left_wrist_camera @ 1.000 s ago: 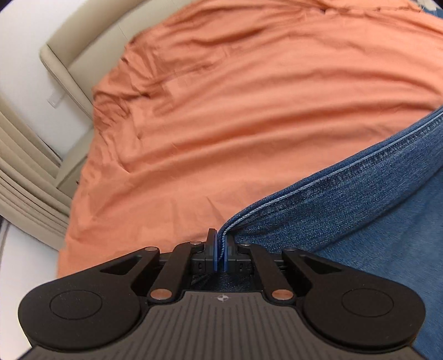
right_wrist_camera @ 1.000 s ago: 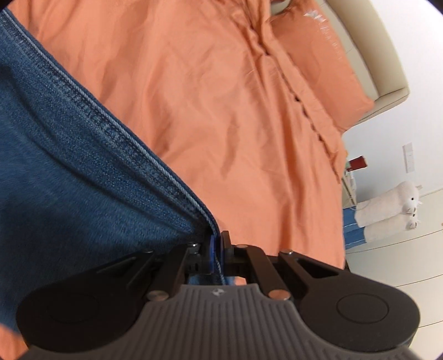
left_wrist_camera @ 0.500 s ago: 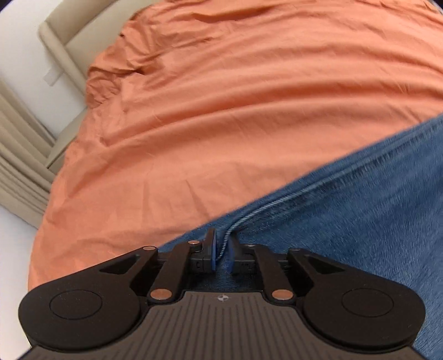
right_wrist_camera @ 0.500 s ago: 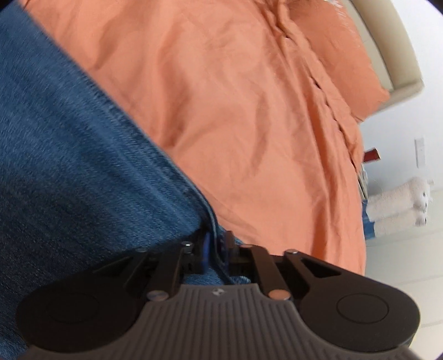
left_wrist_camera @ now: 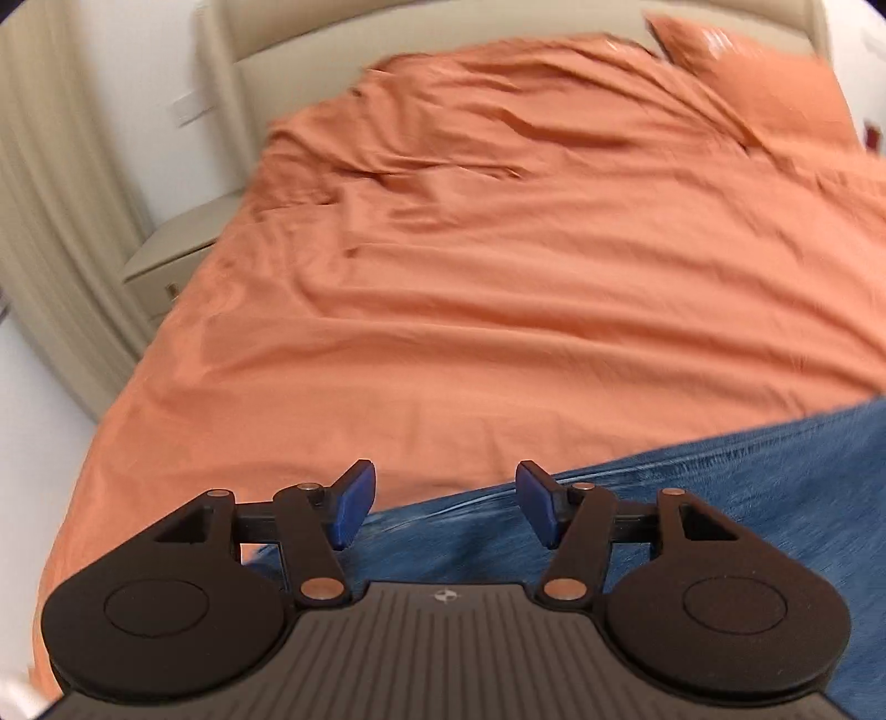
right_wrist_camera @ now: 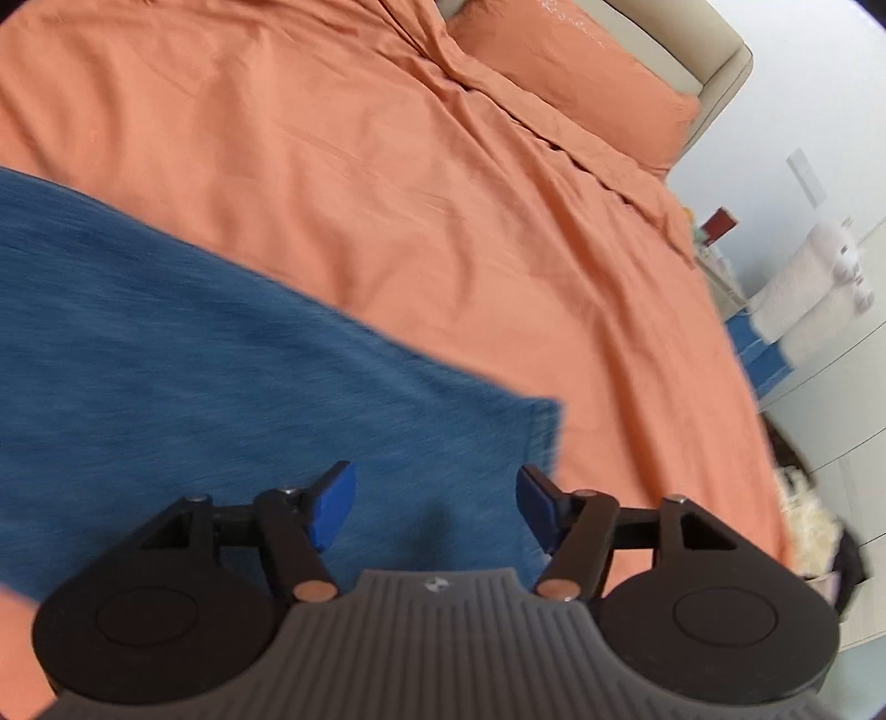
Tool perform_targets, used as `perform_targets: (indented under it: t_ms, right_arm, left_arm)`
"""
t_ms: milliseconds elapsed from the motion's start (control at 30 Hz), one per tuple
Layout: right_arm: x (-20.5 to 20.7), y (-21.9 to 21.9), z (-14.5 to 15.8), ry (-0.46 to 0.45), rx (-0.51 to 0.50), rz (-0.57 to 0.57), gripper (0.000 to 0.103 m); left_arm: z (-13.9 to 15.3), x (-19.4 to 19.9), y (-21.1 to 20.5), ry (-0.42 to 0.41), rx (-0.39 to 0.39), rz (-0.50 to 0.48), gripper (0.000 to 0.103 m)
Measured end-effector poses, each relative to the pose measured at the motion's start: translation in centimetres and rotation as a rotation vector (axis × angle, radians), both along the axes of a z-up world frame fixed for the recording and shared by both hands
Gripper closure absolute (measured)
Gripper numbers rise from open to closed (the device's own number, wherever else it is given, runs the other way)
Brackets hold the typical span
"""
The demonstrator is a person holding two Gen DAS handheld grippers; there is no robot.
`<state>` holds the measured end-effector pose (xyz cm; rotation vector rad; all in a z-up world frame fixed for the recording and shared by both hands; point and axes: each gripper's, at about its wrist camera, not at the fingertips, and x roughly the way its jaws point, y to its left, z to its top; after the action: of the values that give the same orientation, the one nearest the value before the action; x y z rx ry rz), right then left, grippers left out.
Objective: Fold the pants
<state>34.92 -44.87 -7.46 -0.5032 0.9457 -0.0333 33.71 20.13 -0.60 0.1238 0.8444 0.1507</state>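
Releasing: both grippers have just let go of the jeans; the left gripper (left_wrist_camera: 446, 507) and right gripper (right_wrist_camera: 434, 509) have been opening and now stand wide, with denim below them but nothing pressed between the pads.
Change: a second ago each pinched a stitched edge of the jeans; now the pads are clear of it and the views take in more of the bed, blurred as by motion.
Meaning: the fold in hand looks laid down; judging by the flat cloth, the next grip would be for a further fold or a smoothing pass.
Jeans, left view: the jeans (left_wrist_camera: 720, 498) lie on the bed's near edge, filling the lower right under the gripper.
Jeans, right view: the jeans (right_wrist_camera: 194, 360) spread over the bed's near left part, a squared corner showing just ahead of the right finger.
Bed: orange sheet (left_wrist_camera: 526, 277), thin, softly creased, with a matching pillow (right_wrist_camera: 570, 83) at the far end against a beige padded headboard (right_wrist_camera: 703, 50).
Denim: thick blue weave, flat, no bunching that the blur lets me see.
Pads: blue, flat-faced, on black linkage arms.
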Motion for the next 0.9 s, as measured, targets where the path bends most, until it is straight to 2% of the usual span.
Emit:
perform_targets:
  t_ms: [133, 267, 367, 500, 600, 633, 667, 733, 867, 900]
  right_arm:
    - [-4.3, 2.7, -0.6, 0.004, 0.166, -0.001, 0.041]
    - [-7.1, 5.7, -2.2, 0.01, 0.28, 0.017, 0.042]
    - [-7.7, 7.9, -3.3, 0.018, 0.296, 0.044, 0.042]
    - [-7.4, 10.1, -3.4, 0.015, 0.293, 0.045, 0.042]
    - [-7.0, 11.1, -3.1, 0.012, 0.273, 0.037, 0.042]
    - [-6.9, 11.5, -3.1, 0.011, 0.257, 0.04, 0.042]
    - [-6.6, 11.8, -3.1, 0.012, 0.242, 0.045, 0.042]
    - [-6.5, 12.5, -3.3, 0.02, 0.209, 0.052, 0.042]
    - [-6.1, 13.3, -3.8, 0.03, 0.167, 0.054, 0.042]
    - [-5.9, 13.5, -4.0, 0.032, 0.159, 0.054, 0.041]
  left_arm:
    - [1.4, -3.9, 4.4, -0.018, -0.088, 0.084, 0.033]
    - [0.7, -7.3, 9.0, -0.041, -0.164, 0.188, 0.029]
    - [-0.5, -8.0, 12.0, -0.044, -0.246, 0.239, 0.028]
    - [-2.8, -6.4, 14.7, -0.042, -0.364, 0.273, 0.028]
    - [-5.0, -4.8, 16.2, -0.027, -0.479, 0.279, 0.035]
    - [-5.8, -4.4, 16.6, -0.015, -0.514, 0.271, 0.039]
    - [-6.4, -4.0, 16.8, -0.005, -0.532, 0.269, 0.048]
    - [-7.6, -3.7, 17.1, 0.026, -0.532, 0.254, 0.055]
    - [-8.4, -3.3, 16.6, 0.021, -0.517, 0.218, 0.067]
    - [-8.3, -3.5, 16.3, 0.01, -0.505, 0.213, 0.082]
